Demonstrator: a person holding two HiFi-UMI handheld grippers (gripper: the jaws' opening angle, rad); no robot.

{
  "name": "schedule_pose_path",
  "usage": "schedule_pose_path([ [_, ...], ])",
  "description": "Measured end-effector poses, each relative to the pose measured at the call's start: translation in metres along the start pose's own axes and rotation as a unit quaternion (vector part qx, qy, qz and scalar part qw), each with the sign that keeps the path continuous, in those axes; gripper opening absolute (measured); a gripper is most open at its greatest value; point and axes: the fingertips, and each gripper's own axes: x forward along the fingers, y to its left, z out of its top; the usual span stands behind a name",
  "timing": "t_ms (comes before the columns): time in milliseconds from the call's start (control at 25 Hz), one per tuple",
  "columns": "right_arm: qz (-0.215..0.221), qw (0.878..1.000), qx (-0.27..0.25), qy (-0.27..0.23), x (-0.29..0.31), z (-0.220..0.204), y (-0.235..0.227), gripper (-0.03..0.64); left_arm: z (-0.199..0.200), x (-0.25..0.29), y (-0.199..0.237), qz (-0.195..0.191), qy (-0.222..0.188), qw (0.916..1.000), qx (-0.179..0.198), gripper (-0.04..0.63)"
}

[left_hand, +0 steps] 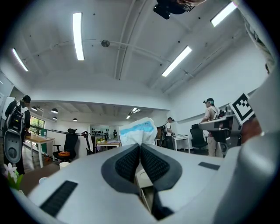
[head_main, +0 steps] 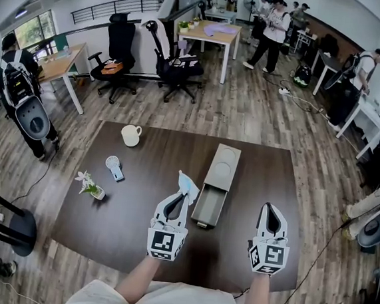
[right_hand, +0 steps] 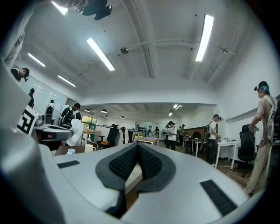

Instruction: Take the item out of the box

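The white-and-blue item [head_main: 189, 184] is pinched only by its edge in the left gripper [head_main: 179, 197], the right gripper [head_main: 269, 209] being closed empty, so it might be dropped if shaken.

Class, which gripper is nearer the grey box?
Left. The left gripper, holding a white-and-blue packet, is close beside the grey box, at its left; the right gripper is farther off on its right.

Wood floor [head_main: 247, 113], office chairs [head_main: 122, 41], pale desks [head_main: 211, 31], ceiling strip lights [left_hand: 77, 36]
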Motion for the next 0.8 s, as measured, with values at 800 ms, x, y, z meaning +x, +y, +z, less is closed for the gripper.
schedule_pose_path([
  [800,0.009,1.000,-0.011,0.013,0.0034,-0.0083,0.0066,0.000,-0.0021,0.0014,-0.0008,-0.001,-0.001,1.0000,-0.002,0.008],
])
